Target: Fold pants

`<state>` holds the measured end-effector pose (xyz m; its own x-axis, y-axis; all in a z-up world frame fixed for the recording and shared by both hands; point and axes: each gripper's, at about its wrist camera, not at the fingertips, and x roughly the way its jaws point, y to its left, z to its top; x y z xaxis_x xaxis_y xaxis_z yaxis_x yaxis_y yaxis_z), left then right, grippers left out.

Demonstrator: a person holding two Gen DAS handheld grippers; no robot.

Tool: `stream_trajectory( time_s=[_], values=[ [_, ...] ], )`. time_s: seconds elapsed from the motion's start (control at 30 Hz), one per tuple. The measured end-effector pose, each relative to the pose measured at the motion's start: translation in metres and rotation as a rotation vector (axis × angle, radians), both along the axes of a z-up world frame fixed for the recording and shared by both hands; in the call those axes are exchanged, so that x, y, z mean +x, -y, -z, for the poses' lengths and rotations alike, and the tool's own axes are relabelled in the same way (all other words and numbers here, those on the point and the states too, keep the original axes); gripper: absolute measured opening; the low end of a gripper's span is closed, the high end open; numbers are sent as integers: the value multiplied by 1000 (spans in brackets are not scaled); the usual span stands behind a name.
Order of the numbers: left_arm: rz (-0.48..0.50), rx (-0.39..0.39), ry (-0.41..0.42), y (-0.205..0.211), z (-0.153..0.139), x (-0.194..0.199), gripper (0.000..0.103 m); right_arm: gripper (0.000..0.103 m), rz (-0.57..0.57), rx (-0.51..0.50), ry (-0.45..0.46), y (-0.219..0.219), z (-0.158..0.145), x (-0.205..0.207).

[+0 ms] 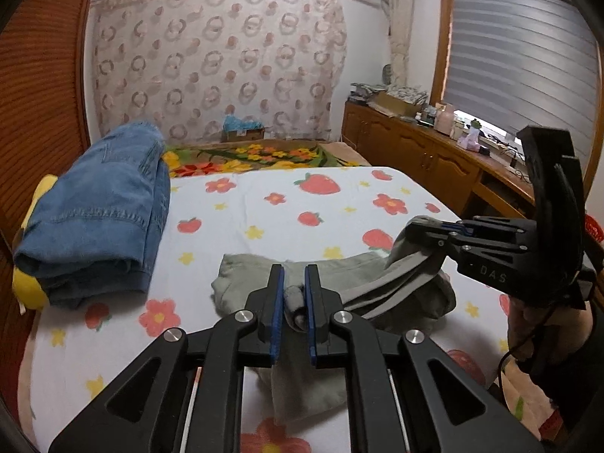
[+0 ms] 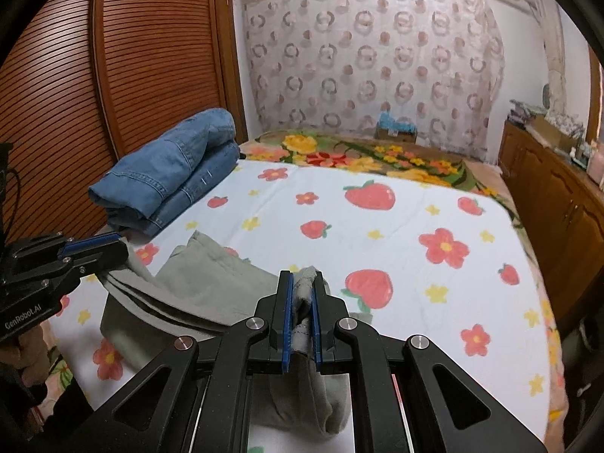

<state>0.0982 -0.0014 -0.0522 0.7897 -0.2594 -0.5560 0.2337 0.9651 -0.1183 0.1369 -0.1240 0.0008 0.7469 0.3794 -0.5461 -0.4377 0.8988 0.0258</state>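
Grey-green pants (image 1: 339, 268) lie partly folded on the strawberry-print sheet (image 1: 287, 204) near the bed's front edge. My left gripper (image 1: 294, 275) is shut on a bunched fold of them, which shows between its blue pads. To the right, my right gripper (image 1: 422, 226) pinches another part of the cloth and holds it lifted off the bed. In the right wrist view my right gripper (image 2: 304, 279) is shut on a grey fold of the pants (image 2: 211, 283), and my left gripper (image 2: 113, 245) grips their left end. Cloth hangs stretched between the two grippers.
Folded blue jeans (image 1: 102, 207) rest on a yellow cushion (image 1: 26, 283) at the bed's left side, against a slatted wooden door (image 2: 113, 56). A floral blanket (image 1: 256, 154) and a cardboard box (image 1: 241, 132) lie at the far end. A wooden cabinet (image 1: 415, 151) runs along the right.
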Motion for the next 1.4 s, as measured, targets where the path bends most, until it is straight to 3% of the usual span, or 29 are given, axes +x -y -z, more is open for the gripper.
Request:
stream_trajectory(
  time_s=[0.13,0.2,0.33,0.5,0.57,0.67,1.4],
  values=[
    [-12,-41,-8,-10,4,-4,29,8,8,-17,1,-3,2,1],
    [-20,-44,-10,-13,4,-5,44,8,8,-21,2,-3,2,3],
    [-15,-63,-23,-18,6,-7,51,9,16,-39,-4,-5,0,4],
    [-19,-70,-24,-19,14,-13,71,23,13,-63,-16,-7,-4,11],
    [-16,-78,-35,-20,17,-14,72,31,5,-52,-2,-5,-8,9],
    [-23,-59,-56,-19,25,-15,73,34,15,-46,21,1,-14,2],
    [-34,44,-206,-10,72,-9,73,34,-49,-106,-104,34,28,-53]
  ],
)
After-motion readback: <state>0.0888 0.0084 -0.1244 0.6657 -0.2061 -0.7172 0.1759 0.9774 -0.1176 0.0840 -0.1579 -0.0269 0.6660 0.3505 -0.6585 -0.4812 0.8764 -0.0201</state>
